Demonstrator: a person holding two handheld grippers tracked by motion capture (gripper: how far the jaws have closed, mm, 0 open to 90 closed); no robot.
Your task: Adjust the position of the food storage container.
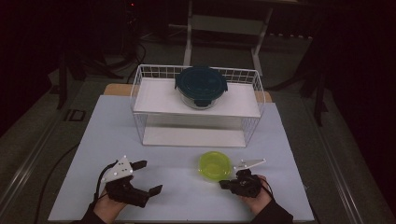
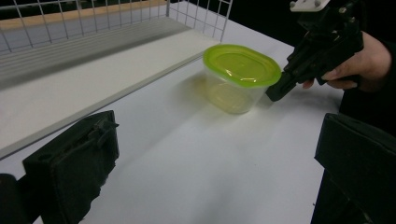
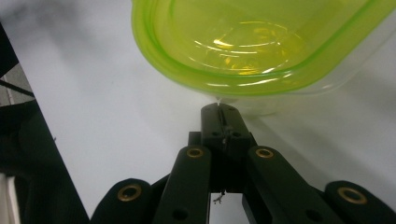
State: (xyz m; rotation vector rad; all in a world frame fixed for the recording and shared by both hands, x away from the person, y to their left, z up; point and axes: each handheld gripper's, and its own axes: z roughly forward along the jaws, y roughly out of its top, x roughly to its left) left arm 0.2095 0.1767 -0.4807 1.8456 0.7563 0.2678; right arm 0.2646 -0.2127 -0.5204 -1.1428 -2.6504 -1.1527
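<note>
Jaws pressed together, your right gripper meets the near wall of the small green-lidded plastic container, just under the lid's rim. In the right gripper view the two black tips sit flush, nothing between them, right at the clear wall below the green lid. With the jaws shut like that, the tool reads as a pusher rather than a clamp, a nudge along the tabletop and not a lift.

Your left gripper waits to the left, well apart from the container, its jaws spread wide and empty. The left gripper view looks across bare table between its two pads toward the container and your right hand behind it, so it seems set to receive or steady the box if it slides that way.

The container stands upright on the white table, lid on, in front of the white wire rack. On the rack's upper shelf sits a round glass container with a dark blue lid, leaving free room on the lower shelf, likely where the small box belongs.
</note>
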